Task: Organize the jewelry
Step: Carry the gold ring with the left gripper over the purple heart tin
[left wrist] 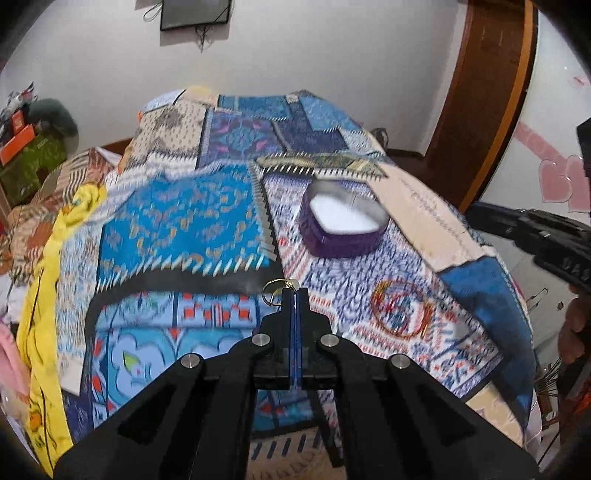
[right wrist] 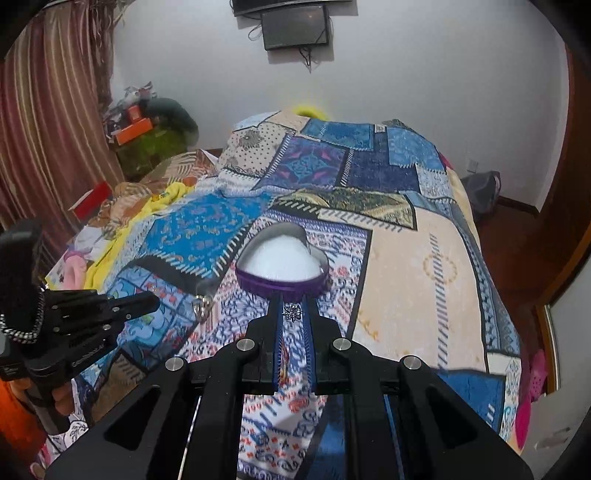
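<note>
A purple heart-shaped jewelry box with a white lining stands open on the patchwork bedspread; it also shows in the right wrist view. My left gripper is shut on a gold ring with a pale stone, held above the bedspread short of the box. From the right wrist view the left gripper is at the left. My right gripper is shut on a small silver flower-shaped ring, just in front of the box. Bangles lie on the bedspread at the right.
A small silver piece is seen near the left gripper's tip. Yellow cloth and clutter lie along the bed's left side. A wooden door frame stands at the right, and a screen hangs on the wall.
</note>
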`<action>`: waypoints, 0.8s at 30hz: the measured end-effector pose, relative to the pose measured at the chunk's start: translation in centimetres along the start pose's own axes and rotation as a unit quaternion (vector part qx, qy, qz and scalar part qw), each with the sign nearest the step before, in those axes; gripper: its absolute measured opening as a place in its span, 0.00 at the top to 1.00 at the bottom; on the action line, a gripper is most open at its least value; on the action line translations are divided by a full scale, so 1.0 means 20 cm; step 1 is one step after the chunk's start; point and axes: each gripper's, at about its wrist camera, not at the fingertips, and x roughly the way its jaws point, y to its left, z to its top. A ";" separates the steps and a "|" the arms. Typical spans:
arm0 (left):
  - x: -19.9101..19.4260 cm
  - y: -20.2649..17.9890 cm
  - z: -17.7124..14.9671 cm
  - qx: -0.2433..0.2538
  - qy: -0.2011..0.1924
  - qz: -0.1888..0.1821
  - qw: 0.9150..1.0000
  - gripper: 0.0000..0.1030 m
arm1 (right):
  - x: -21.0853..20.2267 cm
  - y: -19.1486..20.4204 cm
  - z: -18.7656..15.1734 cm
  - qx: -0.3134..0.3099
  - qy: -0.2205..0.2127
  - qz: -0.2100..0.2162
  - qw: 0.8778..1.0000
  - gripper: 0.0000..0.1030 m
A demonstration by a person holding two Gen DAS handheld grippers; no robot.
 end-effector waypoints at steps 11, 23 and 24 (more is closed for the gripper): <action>0.09 -0.05 0.23 0.024 -0.030 -0.024 0.999 1.00 | 0.12 -0.01 0.13 -0.008 -0.010 0.003 1.000 0.91; 0.26 -0.08 0.37 0.044 -0.022 -0.054 0.997 1.00 | 0.26 -0.07 0.25 0.004 -0.006 0.013 1.000 0.91; 0.27 -0.09 0.37 0.047 -0.020 -0.055 0.997 1.00 | 0.28 -0.07 0.25 0.004 -0.003 0.017 1.000 0.91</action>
